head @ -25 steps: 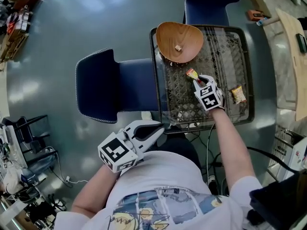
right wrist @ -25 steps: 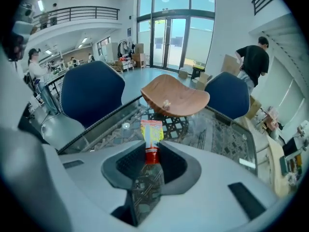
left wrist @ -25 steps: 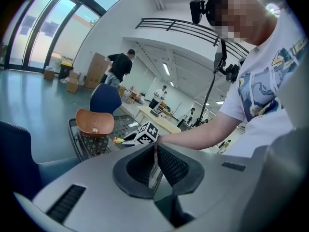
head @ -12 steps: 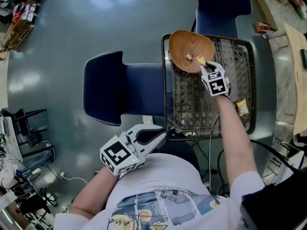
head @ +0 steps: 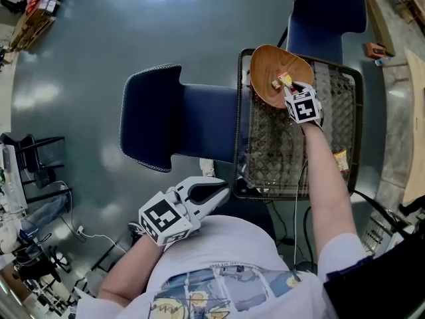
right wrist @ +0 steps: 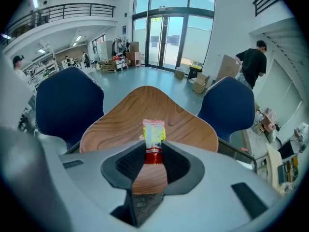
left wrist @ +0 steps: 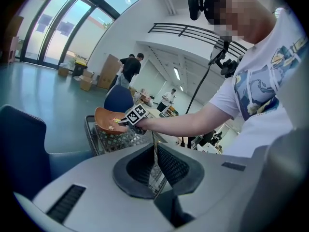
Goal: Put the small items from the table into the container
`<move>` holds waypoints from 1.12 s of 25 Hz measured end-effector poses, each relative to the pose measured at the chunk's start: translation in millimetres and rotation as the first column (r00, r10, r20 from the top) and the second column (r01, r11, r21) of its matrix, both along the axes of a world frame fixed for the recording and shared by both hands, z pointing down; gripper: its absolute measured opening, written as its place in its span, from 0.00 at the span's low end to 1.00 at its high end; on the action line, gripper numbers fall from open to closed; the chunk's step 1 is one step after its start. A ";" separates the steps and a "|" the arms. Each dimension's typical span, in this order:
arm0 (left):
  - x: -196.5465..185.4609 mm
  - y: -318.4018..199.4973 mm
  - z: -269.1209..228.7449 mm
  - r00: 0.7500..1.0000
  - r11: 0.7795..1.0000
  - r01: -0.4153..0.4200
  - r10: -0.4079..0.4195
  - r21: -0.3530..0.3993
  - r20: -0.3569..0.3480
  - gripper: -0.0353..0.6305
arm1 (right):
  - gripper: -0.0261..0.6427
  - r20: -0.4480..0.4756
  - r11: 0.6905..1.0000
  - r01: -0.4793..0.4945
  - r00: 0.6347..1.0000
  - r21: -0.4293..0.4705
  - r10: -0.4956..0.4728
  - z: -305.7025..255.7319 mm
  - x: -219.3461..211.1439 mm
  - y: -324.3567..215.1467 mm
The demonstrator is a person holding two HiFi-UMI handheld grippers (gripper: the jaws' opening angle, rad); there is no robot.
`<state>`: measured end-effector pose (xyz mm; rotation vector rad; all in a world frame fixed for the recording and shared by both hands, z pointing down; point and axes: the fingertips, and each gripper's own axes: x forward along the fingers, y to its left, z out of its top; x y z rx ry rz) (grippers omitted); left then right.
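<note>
Mesh table (head: pixel 279 158): one wooden bowl (head: pixel 265 78) under your right tool (head: pixel 290 85), clenched on one snack packet (right wrist: pixel 153 139). One spare packet (head: pixel 341 159) behind it. Left tool (head: pixel 222 193) closed, empty.

A wooden bowl (head: pixel 265 65) rests on a mesh table (head: pixel 279 151). Above the bowl's near right rim, the right gripper (head: pixel 290 87) pinches a snack packet (head: pixel 285 79). A small pale item (head: pixel 275 84) lies inside the bowl. A second packet (head: pixel 342 159) lies well to its near right. The left gripper (head: pixel 224 192) hangs well nearer than the bowl.

Wooden bowl (head: pixel 265 68) blocks mesh table's (head: pixel 269 155) far-left corner; nearer mesh open.
</note>
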<state>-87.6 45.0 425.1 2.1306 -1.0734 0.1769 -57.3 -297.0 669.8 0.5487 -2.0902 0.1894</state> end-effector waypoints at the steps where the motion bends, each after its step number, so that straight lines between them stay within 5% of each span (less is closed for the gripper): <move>1: -1.0 -1.0 0.8 1.000 1.000 0.005 -0.005 -0.001 -0.004 0.07 | 0.18 -0.005 1.000 0.003 1.000 -0.010 -0.003 3.4 -1.9 -0.2; 5: -4.3 -2.8 2.0 1.000 1.000 0.011 -0.011 0.001 -0.009 0.07 | 0.26 -0.009 0.999 -0.001 1.000 -0.034 0.001 9.1 -3.7 5.4; 28: 24.1 -7.3 -7.0 0.994 0.993 -0.111 0.111 0.050 0.001 0.07 | 0.29 0.099 0.998 -0.061 0.993 0.004 0.061 -28.8 45.7 48.7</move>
